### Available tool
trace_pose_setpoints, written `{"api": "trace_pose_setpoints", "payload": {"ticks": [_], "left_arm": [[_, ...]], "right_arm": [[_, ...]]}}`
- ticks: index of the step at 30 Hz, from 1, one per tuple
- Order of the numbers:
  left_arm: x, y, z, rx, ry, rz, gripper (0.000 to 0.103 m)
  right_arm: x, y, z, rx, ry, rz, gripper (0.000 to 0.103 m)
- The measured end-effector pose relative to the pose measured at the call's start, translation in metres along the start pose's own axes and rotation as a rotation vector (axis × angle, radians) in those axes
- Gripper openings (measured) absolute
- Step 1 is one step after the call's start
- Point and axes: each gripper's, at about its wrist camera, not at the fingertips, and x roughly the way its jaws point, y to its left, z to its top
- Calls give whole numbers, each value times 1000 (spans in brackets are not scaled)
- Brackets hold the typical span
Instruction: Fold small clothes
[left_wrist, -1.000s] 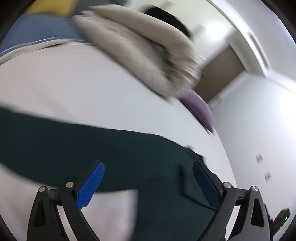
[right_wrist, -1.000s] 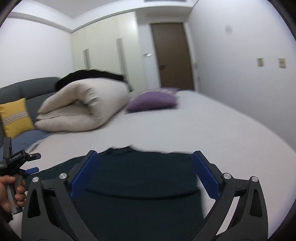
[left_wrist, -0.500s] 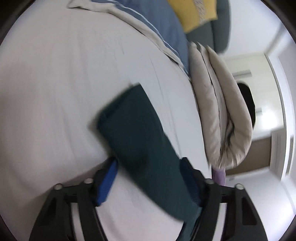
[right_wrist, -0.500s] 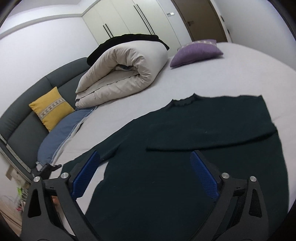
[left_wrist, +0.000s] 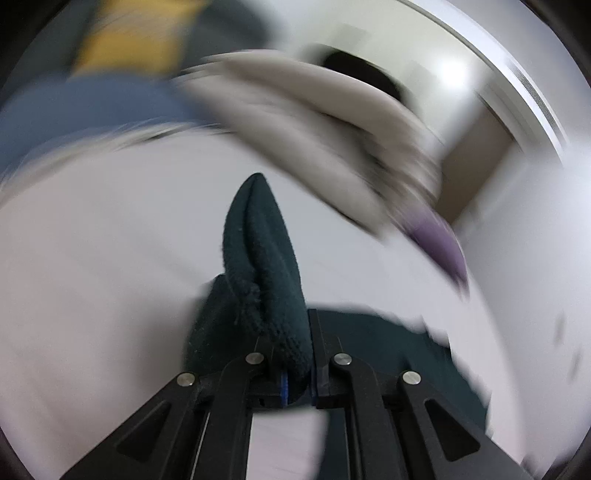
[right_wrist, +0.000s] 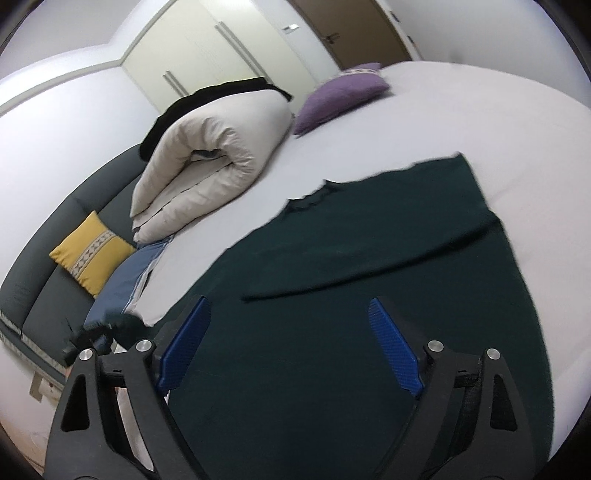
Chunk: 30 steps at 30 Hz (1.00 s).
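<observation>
A dark green knit sweater (right_wrist: 369, 288) lies spread on the white bed (right_wrist: 480, 110), one sleeve folded across its body. My left gripper (left_wrist: 293, 354) is shut on the cuff of the other sleeve (left_wrist: 258, 251), which sticks up between its fingers; the view is motion-blurred. That gripper shows small at the lower left of the right wrist view (right_wrist: 92, 336). My right gripper (right_wrist: 291, 350) is open and empty, hovering above the sweater's lower body.
A rolled beige duvet (right_wrist: 210, 158) with a black item on top lies at the bed's far left. A purple pillow (right_wrist: 340, 96), a yellow cushion (right_wrist: 92, 254) and a blue pillow (right_wrist: 125, 284) sit by the grey headboard. Wardrobe and door stand behind.
My left gripper closed on the sleeve cuff and swung it up off the bed. My right gripper rose and tilted over the sweater, staying open.
</observation>
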Motion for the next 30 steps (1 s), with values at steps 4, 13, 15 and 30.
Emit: {"api": "trace_pose_setpoints", "payload": {"ticks": [4,13,15,30], "left_arm": [[38,-126,-61,314,80,-62,9],[64,-189,-164,535,257,-100,79],[48,-175,-160,506,234,-118,82],[22,-45,-101,127,162,-92,77]], "right_arm": [[-10,-31,-4,64,-16,-11,87],[5,-95,-5,200,72,-26,87],[21,-94,-1,194,103,1,87],[188,18,-9,-68,428,-86,46]]}}
